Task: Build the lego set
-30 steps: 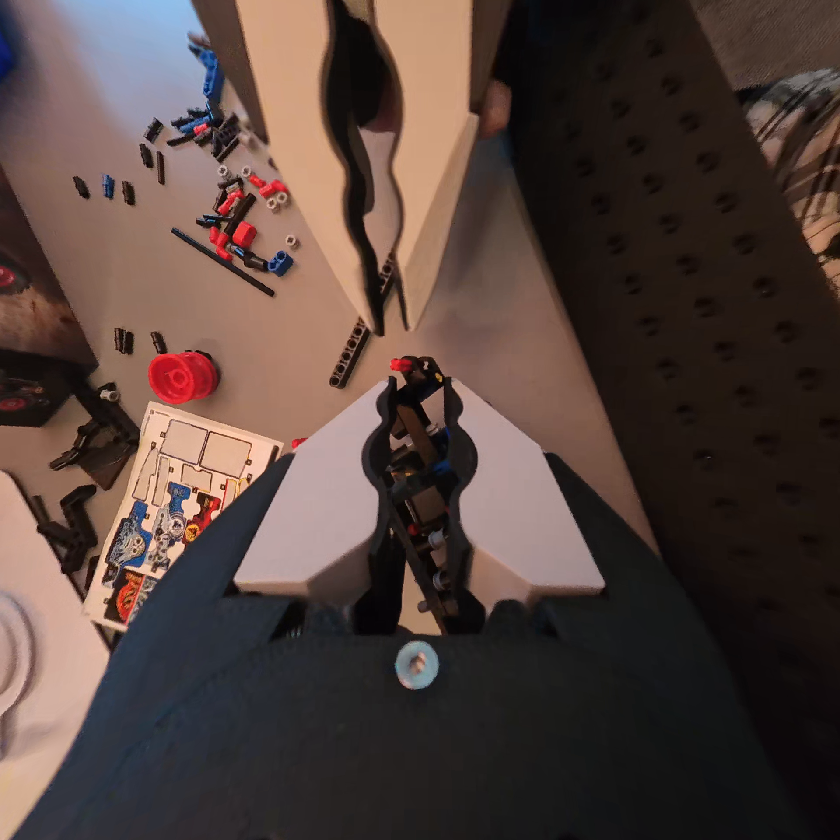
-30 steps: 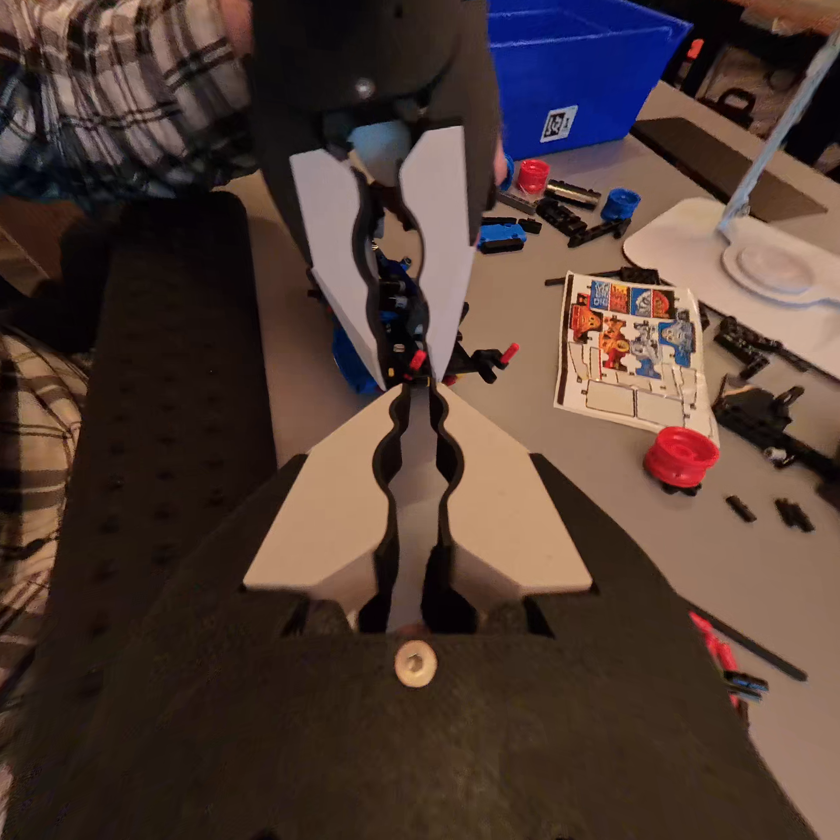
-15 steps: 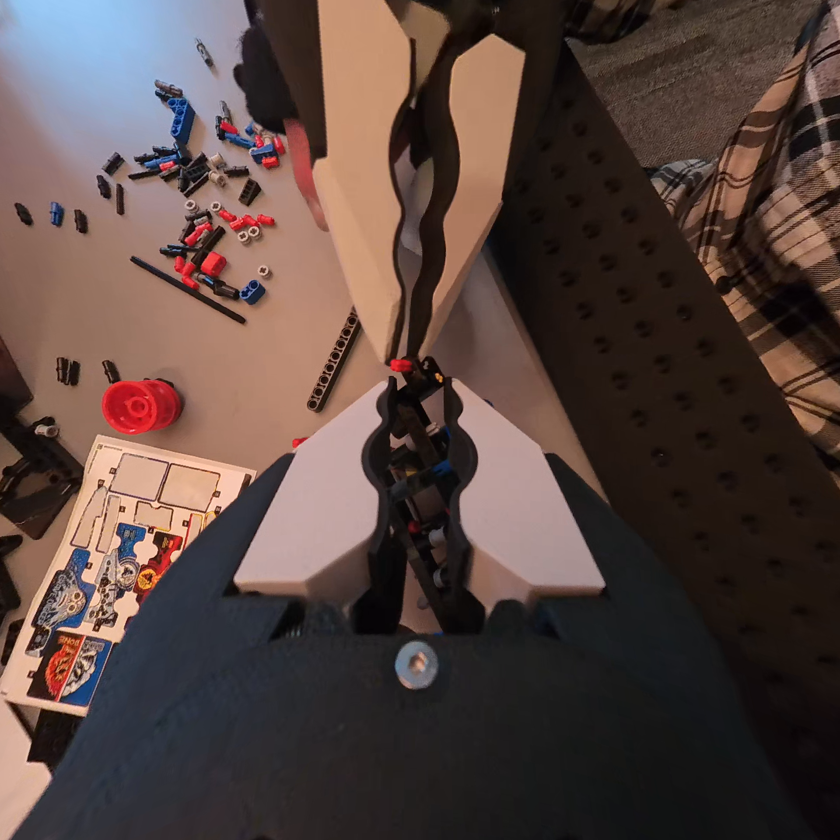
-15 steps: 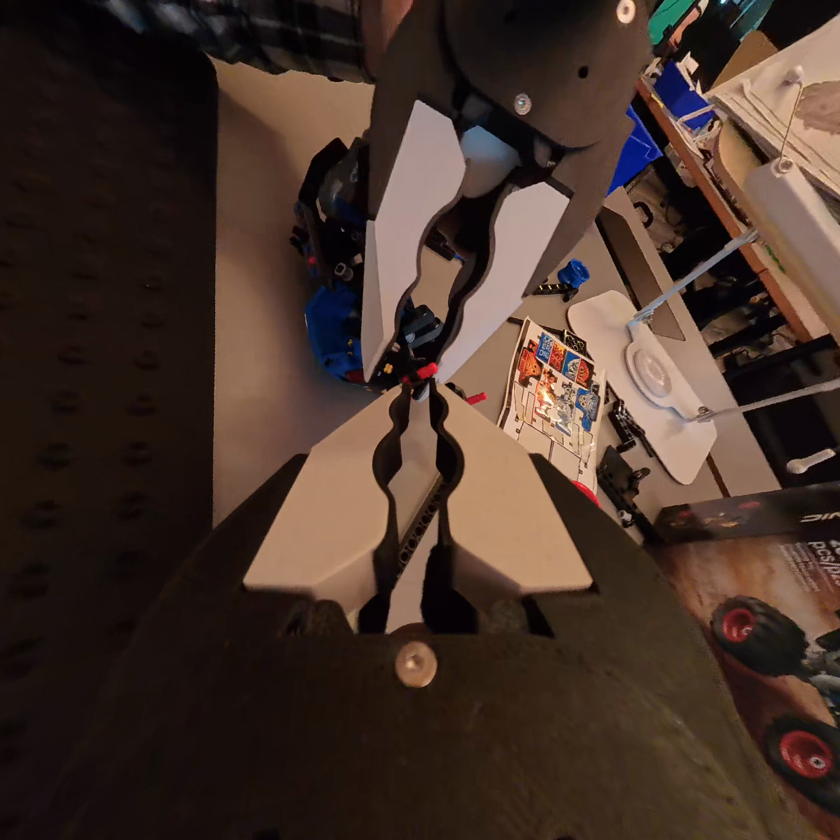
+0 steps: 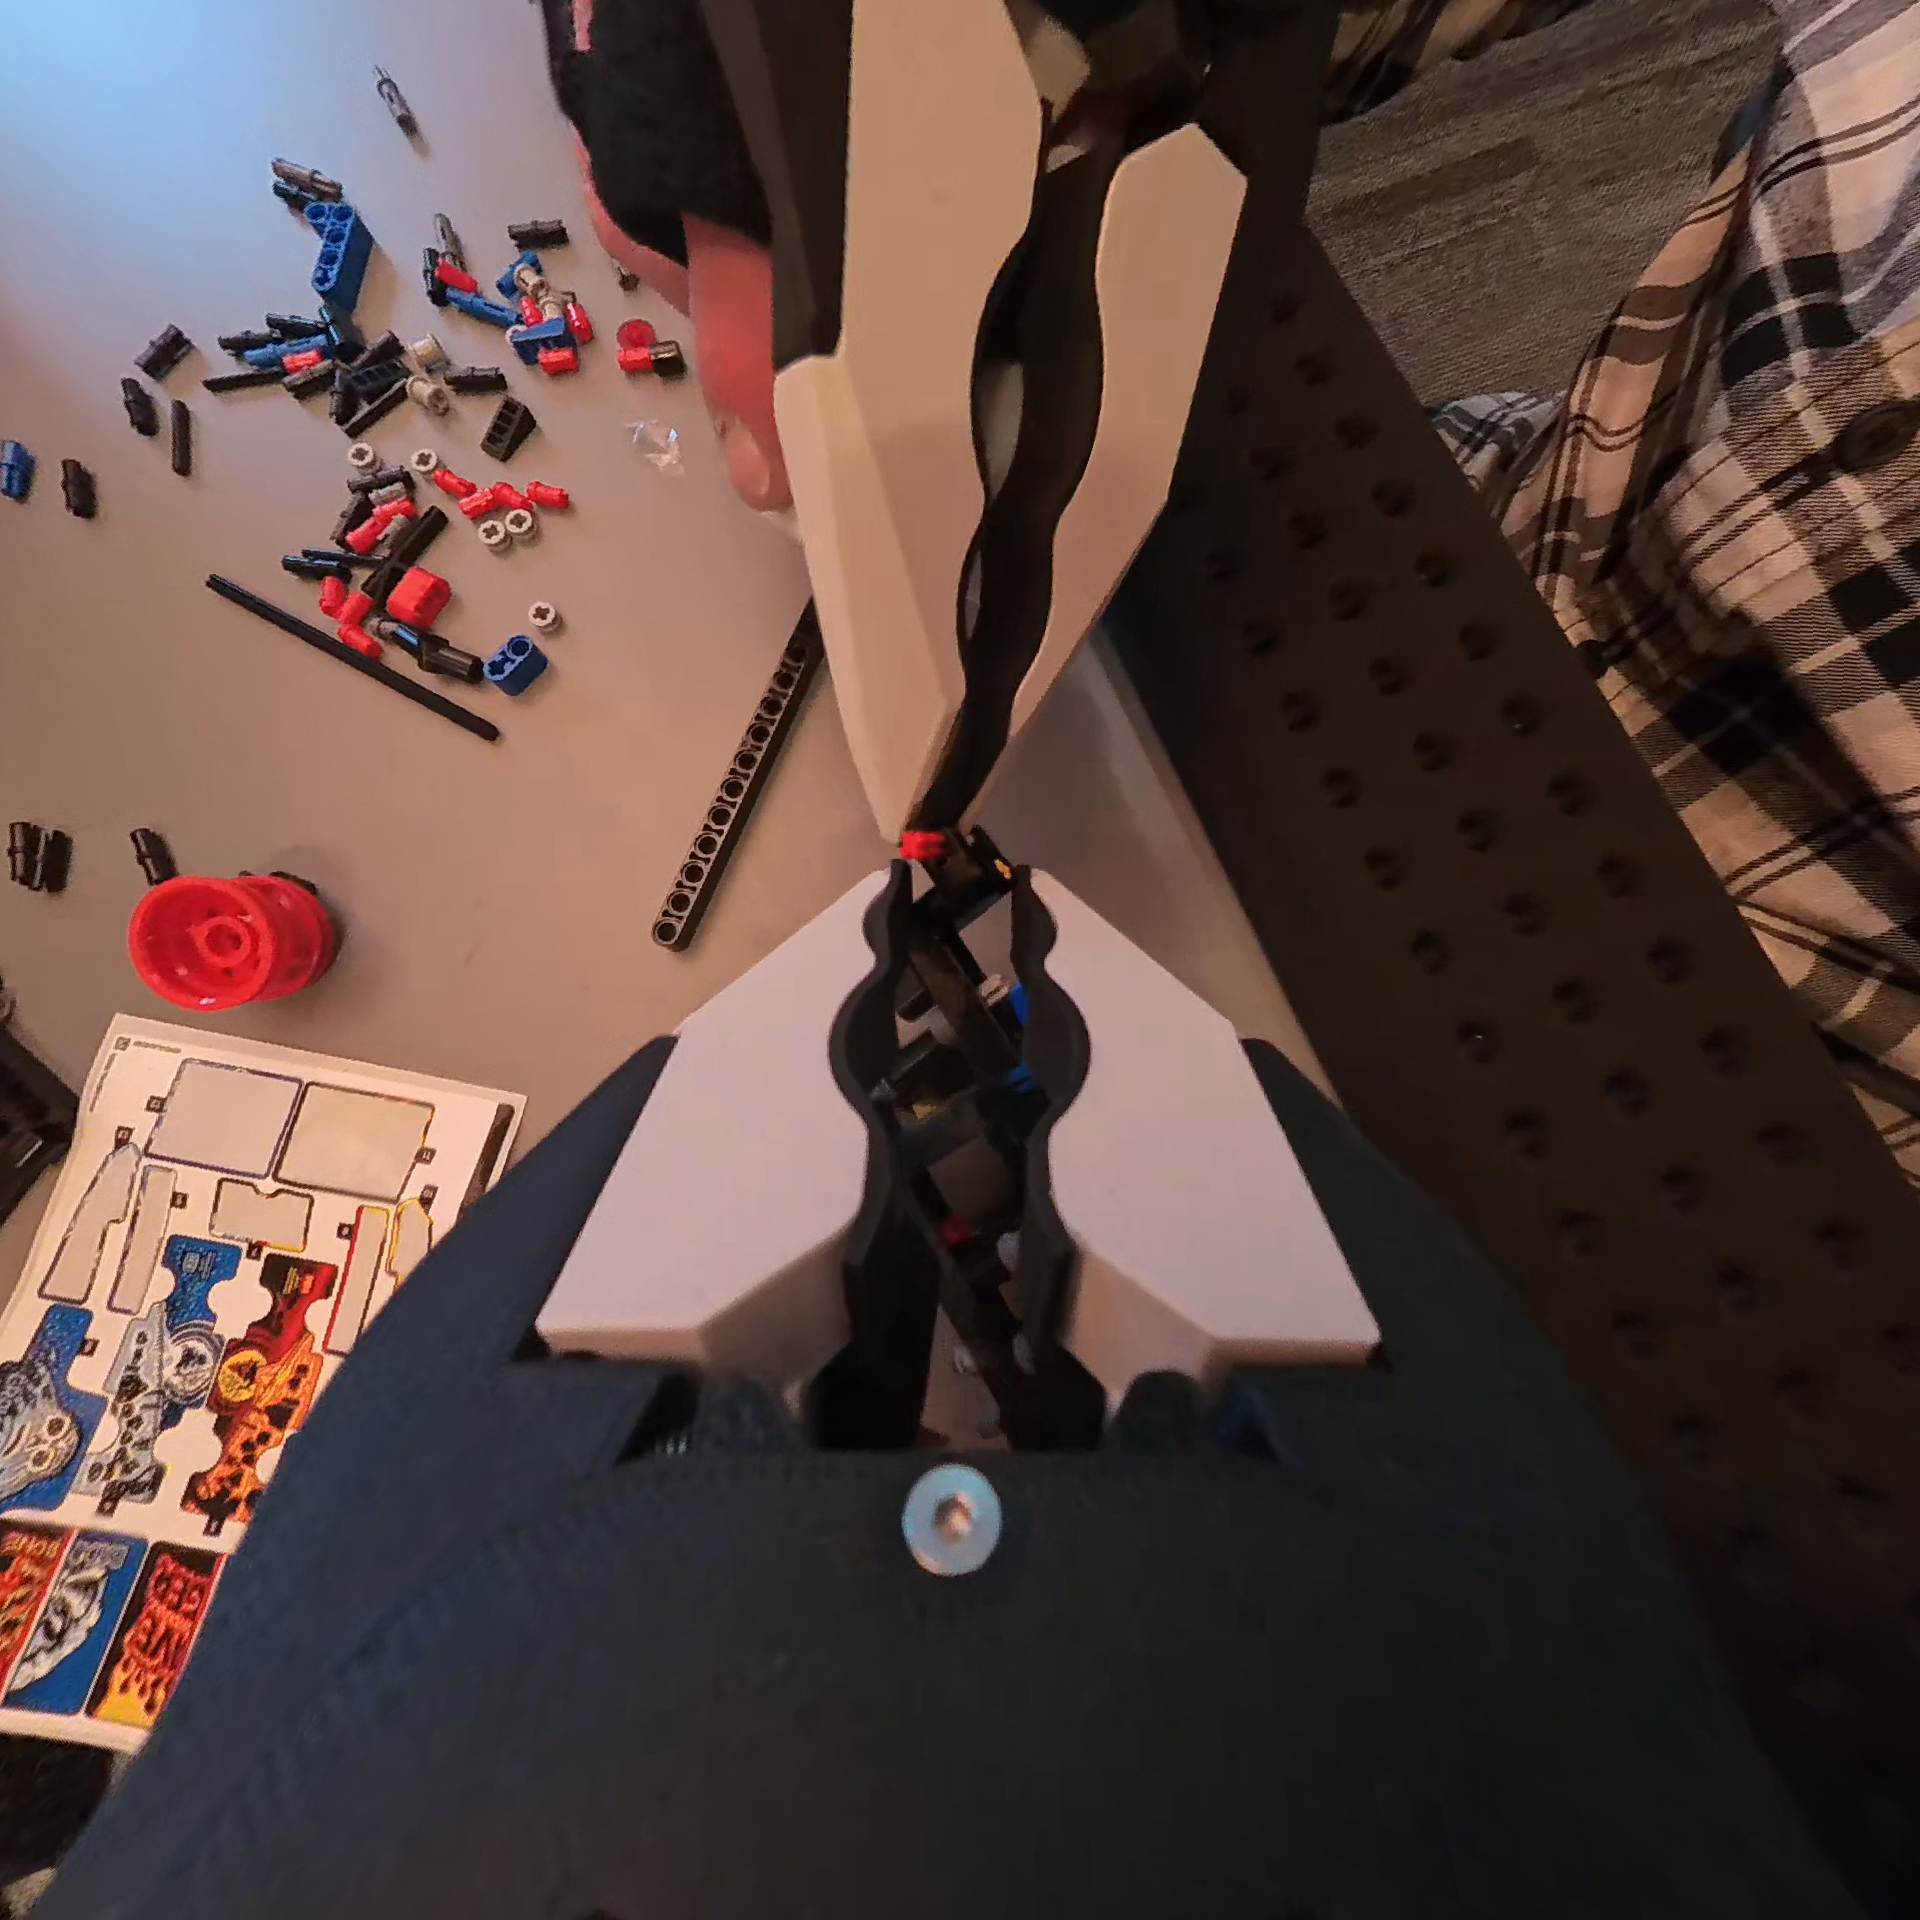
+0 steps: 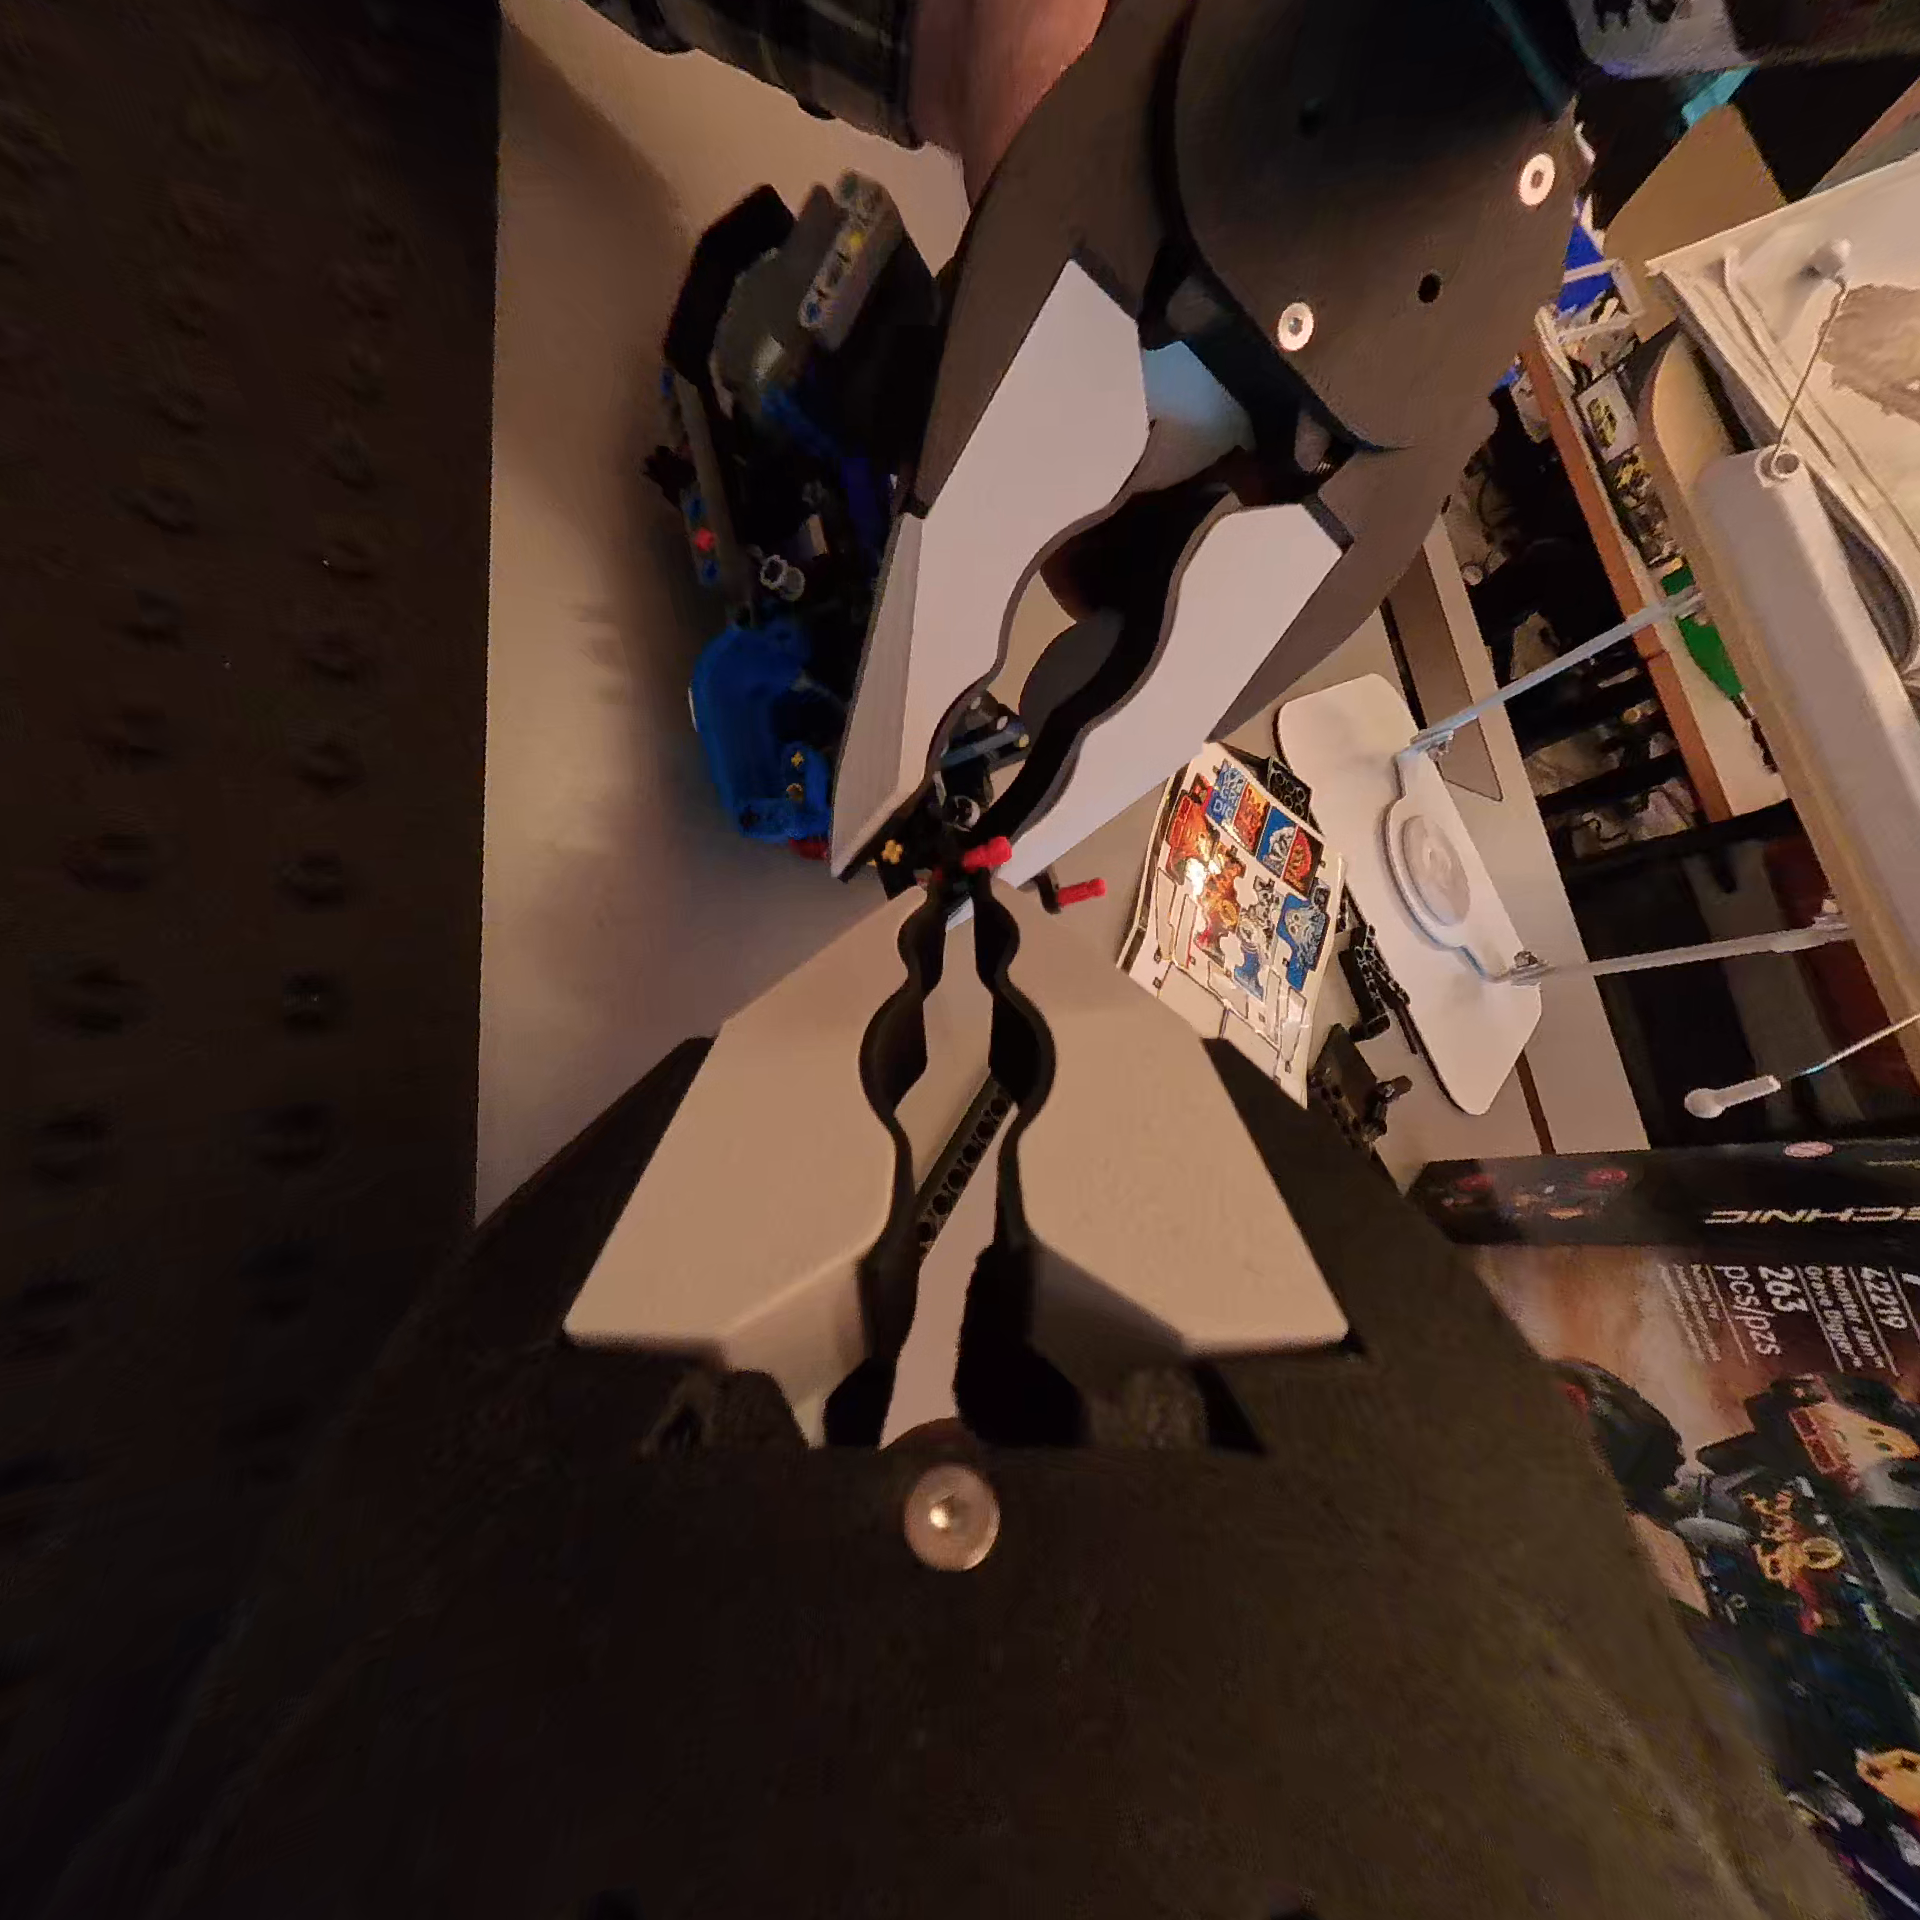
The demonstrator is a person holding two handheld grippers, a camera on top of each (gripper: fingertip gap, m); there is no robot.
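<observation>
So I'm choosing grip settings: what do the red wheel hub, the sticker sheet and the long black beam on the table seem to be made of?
Red wheel hub: likely moulded hard plastic with a glossy finish, judging by its soft highlights. Sticker sheet: printed paper or thin film lying flat, slightly shiny in the right wrist view. Long black beam: apparently rigid plastic, with a dull sheen and an even row of holes.

- A grey tabletop (image 5: 582, 810) is sitting under dim, warm light.
- A dark perforated panel (image 5: 1507, 831) is running along one tabletop edge.
- Grey carpet (image 5: 1455, 208) is showing beyond it.
- Cluttered shelving (image 6: 1662, 499) is standing past the far edge.
</observation>
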